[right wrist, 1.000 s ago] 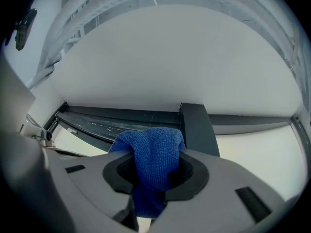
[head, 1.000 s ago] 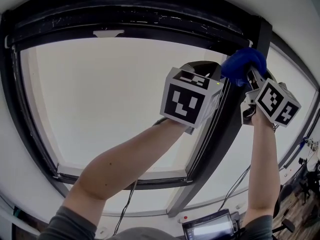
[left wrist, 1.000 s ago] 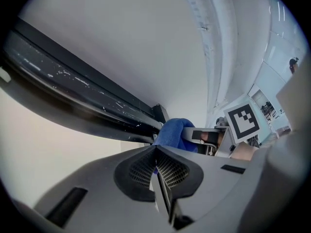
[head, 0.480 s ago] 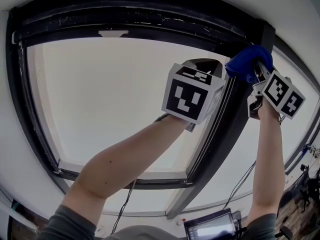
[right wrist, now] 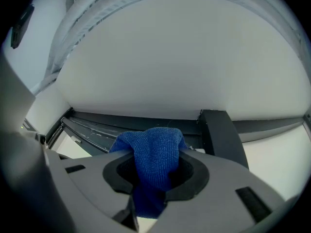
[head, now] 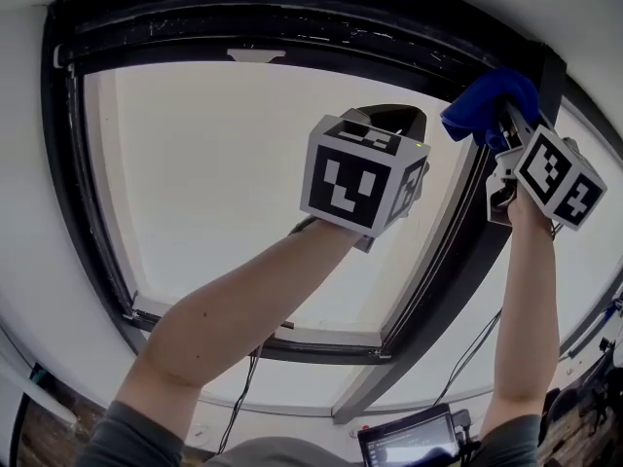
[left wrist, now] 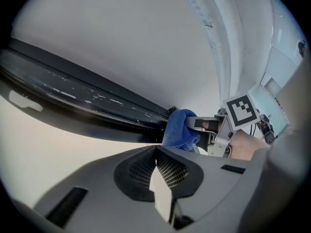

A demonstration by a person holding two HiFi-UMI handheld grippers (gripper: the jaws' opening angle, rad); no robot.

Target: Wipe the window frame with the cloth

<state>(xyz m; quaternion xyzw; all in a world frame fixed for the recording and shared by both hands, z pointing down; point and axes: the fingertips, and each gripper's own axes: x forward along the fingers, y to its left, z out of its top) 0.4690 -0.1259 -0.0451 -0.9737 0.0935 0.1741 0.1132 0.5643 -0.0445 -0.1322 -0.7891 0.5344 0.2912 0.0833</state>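
Right gripper holds blue cloth at window frame.

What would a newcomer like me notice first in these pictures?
The bright blue cloth stands out first, pinched in the right gripper and held up at the upper right corner of the dark window frame. Next comes the big black-and-white marker cube of the left gripper, raised mid-picture in the head view, jaws shut and empty, against the pale window pane.
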